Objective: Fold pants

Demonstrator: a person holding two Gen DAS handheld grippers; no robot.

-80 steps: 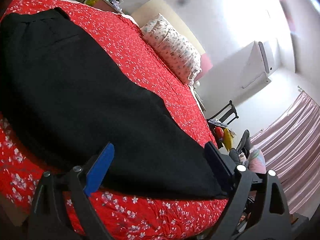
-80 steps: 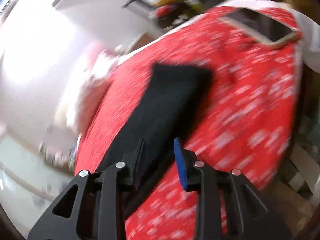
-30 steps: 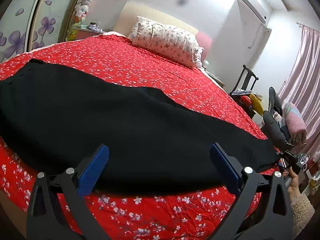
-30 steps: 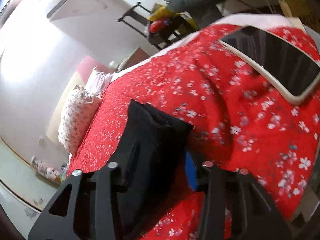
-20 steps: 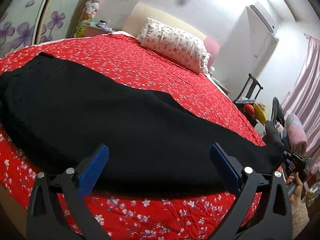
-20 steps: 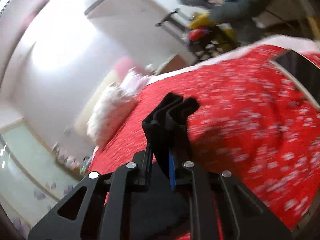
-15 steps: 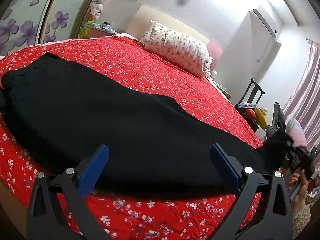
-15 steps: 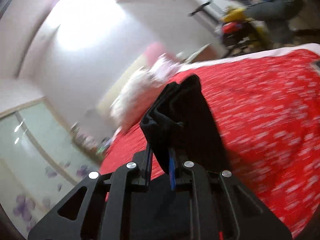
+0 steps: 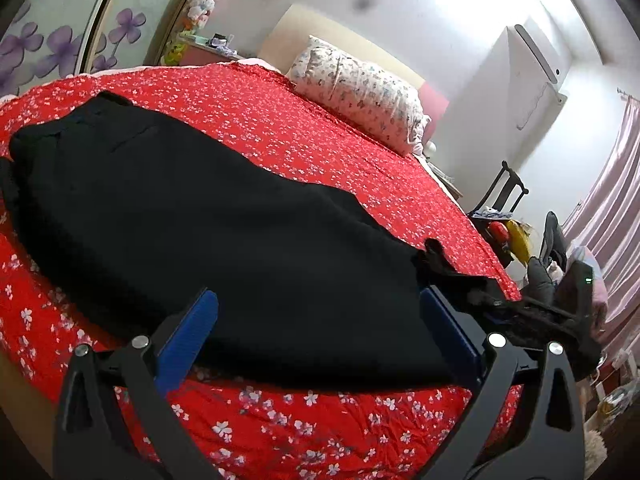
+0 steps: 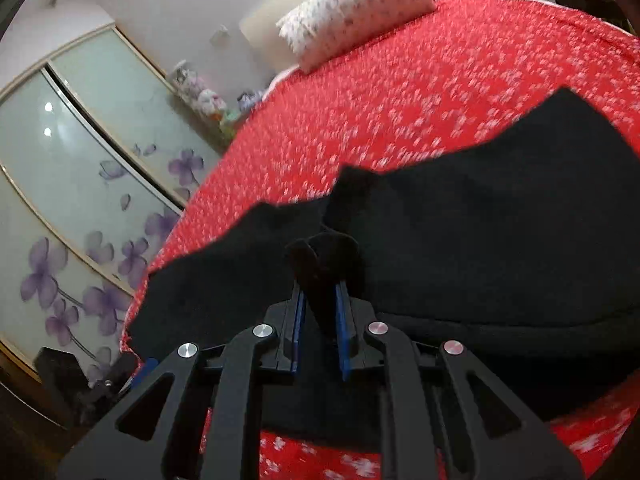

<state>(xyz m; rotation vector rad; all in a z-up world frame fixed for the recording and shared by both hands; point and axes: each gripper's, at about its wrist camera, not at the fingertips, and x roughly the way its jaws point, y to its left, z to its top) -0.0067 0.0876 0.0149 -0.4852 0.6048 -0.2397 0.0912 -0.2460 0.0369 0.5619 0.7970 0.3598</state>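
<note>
Here the black pants [image 9: 224, 232] lie along the bed's [image 9: 304, 132] near edge, soft and limp, hem bunched between the closed right tool [image 10: 319, 320] while the left tool [image 9: 316, 328] hovers wide open, best gripping the waistband

A red bedspread printed with small white blossoms [image 9: 304, 128] covers the wide bed. At its head a white pillow with a fine floral pattern [image 9: 356, 88] leans on a cream headboard [image 9: 296, 28], with a pink cushion [image 9: 434, 100] just beside it. Frosted sliding wardrobe doors with purple flower decals [image 10: 76, 184] line one wall. A white standing air conditioner [image 9: 524, 92] fills the corner, near pale pink curtains [image 9: 612, 216] and a dark chair [image 9: 506, 188].
</note>
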